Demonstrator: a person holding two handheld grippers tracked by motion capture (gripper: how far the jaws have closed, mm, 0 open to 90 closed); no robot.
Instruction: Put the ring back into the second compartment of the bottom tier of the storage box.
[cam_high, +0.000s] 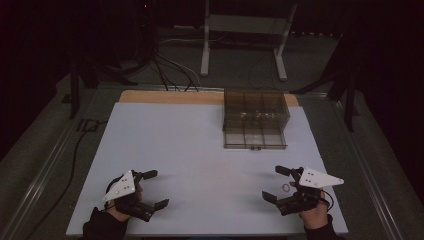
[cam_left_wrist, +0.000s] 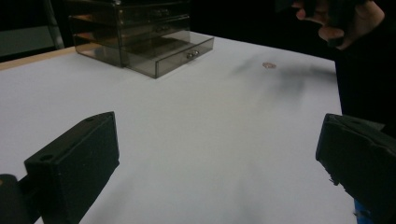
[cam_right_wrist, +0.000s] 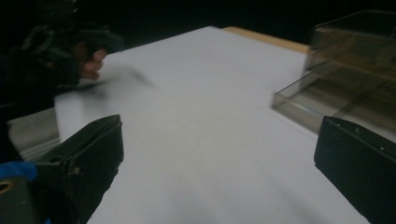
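- The left gripper (cam_high: 155, 189) sits at the lower left of the high view, jaws wide apart with nothing between them, only bare white table (cam_high: 200, 160).
- The right gripper (cam_high: 276, 183) is at the lower right of the same view, its jaws also spread wide and gripping nothing.
- A small ring (cam_high: 285, 187) lies flat on the table just beside the right gripper, between its two jaws as seen from above. It touches neither jaw as far as I can tell.
- In the left gripper view the ring (cam_left_wrist: 268, 65) shows as a tiny pale disc at the upper right, well apart from that gripper's own jaws and near the person's right hand (cam_left_wrist: 343, 21).
- Each hand wears a dark sleeve. The left hand (cam_right_wrist: 88, 60) shows at the upper left of the right gripper view, blurred.
- A smoky clear drawer box (cam_high: 255, 112) stands at the upper centre-right of the high view, well apart from both grippers. Its bottom drawer (cam_high: 255, 137) is pulled out towards the person.
- In the left gripper view that drawer (cam_left_wrist: 173, 53) juts out at the upper centre, two small knobs on its front.
- Past the table lie a dark floor, cables and a white stand (cam_high: 245, 35).
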